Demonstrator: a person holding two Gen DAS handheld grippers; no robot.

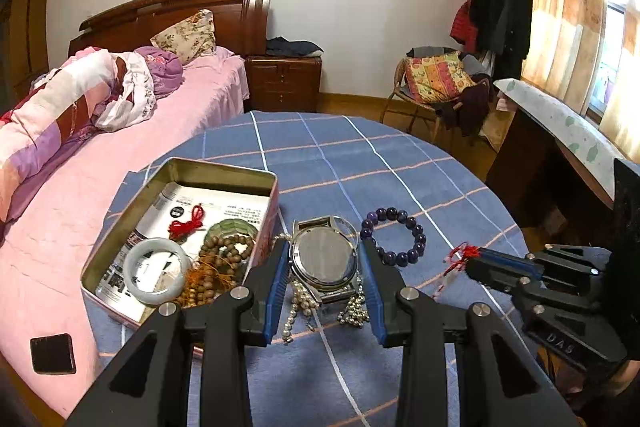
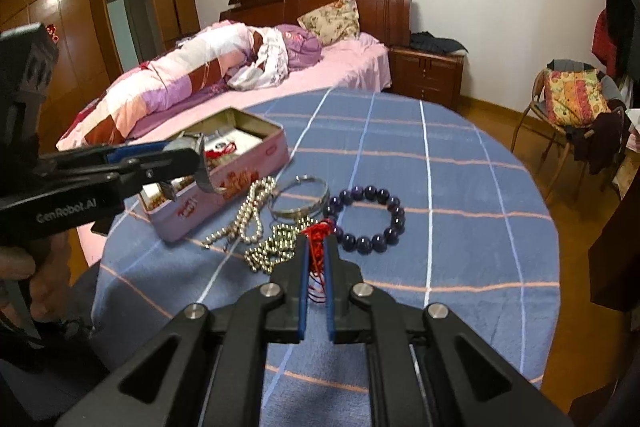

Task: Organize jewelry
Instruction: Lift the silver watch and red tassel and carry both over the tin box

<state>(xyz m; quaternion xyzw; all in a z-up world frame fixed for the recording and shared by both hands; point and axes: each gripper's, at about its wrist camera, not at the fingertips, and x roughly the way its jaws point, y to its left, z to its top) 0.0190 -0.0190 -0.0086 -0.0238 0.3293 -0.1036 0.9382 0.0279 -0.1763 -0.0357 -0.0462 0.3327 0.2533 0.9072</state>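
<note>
My left gripper (image 1: 325,263) clamps the watch (image 1: 325,259) at lower center; my right gripper (image 2: 316,247) pinches the red cord (image 2: 318,231). The thin cord could slip before reaching the tin (image 1: 208,173).

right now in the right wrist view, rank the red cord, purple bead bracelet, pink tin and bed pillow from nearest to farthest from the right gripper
1. red cord, pinched in the right gripper.
2. purple bead bracelet, on the blue cloth just beyond and right of the tips.
3. pink tin, farther back to the left at the table edge.
4. bed pillow, against the headboard, farthest.
</note>
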